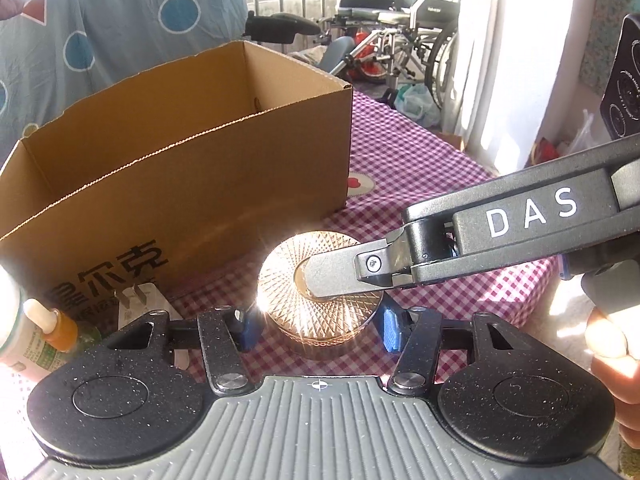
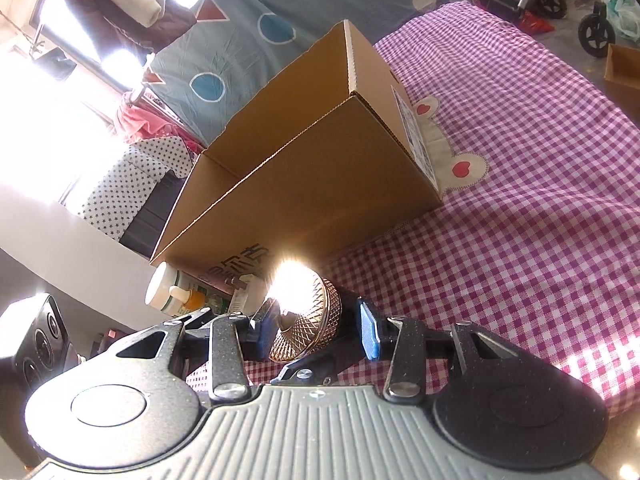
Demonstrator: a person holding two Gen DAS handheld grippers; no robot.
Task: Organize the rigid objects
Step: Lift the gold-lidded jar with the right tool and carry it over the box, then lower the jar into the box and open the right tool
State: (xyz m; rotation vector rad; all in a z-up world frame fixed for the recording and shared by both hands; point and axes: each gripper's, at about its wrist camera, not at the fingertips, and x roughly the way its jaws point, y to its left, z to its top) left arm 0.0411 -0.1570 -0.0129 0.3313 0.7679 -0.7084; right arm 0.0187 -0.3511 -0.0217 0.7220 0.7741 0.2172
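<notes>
A round rose-gold tin with a faceted lid (image 1: 316,288) sits on the purple checked cloth in front of an open cardboard box (image 1: 192,168). My left gripper (image 1: 318,326) is open, its blue pads (image 1: 390,330) on either side of the tin with small gaps. My right gripper comes in from the right over the tin, and one finger (image 1: 336,278) lies across the lid. In the right wrist view the right gripper (image 2: 320,330) is open around the tin (image 2: 308,320), with the box (image 2: 312,168) behind.
A white and green bottle (image 1: 16,332), an orange-capped small bottle (image 1: 60,328) and a white plug adapter (image 1: 140,300) lie at the left by the box. A wheelchair (image 1: 400,40) stands beyond the far edge of the cloth. A patterned blue sheet hangs behind.
</notes>
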